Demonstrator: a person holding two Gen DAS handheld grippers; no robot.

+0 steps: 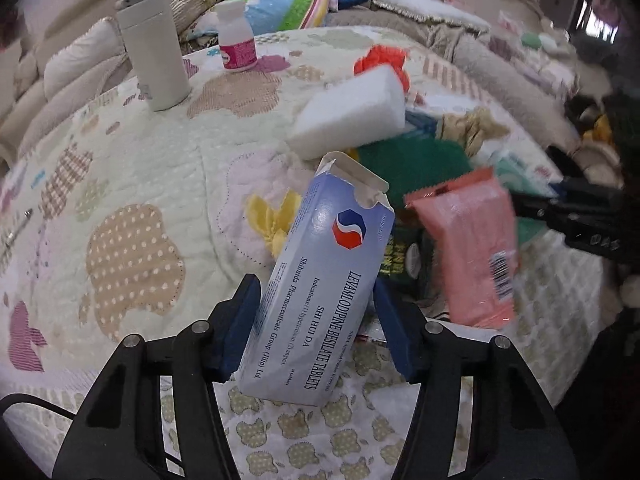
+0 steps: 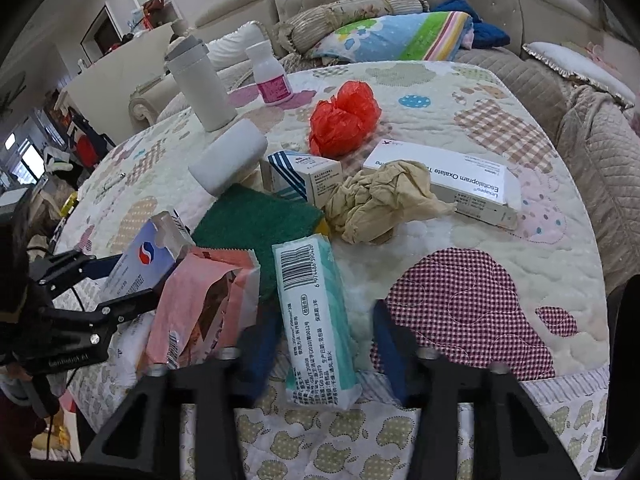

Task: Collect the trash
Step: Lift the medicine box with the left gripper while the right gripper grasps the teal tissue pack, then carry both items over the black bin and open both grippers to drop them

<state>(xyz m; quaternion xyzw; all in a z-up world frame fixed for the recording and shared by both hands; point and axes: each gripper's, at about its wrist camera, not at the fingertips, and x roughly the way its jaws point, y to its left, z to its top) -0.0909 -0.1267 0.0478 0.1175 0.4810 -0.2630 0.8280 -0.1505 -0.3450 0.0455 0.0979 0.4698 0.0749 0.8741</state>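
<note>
The quilted worktop (image 2: 500, 232) in front of you is round and crowded on its near left, with open quilt on the near right; use that bare patch if you need to swing either arm. The green scouring pad (image 2: 248, 224), the crumpled beige paper (image 2: 372, 200) and the red plastic bag (image 2: 344, 118) lie further in, waiting their turn.

Your left tool (image 1: 316, 316) is pinching the blue tablet box (image 1: 320, 280) across its width, open flap upward. The box looks empty and soft, so I judge a light squeeze is enough; crush it and it may twist out.

Your right tool (image 2: 324, 344) has the teal tissue pack (image 2: 316, 316) between its pads, which are pressed in on it. The pack is slippery film, so lift straight and slowly.

The pink wrapper (image 2: 204, 304) leans between your two tools, touching or nearly touching both items; part your hands before raising them. The white flask (image 2: 200, 88) and pill bottle (image 2: 270, 76) stand well clear at the far edge.
</note>
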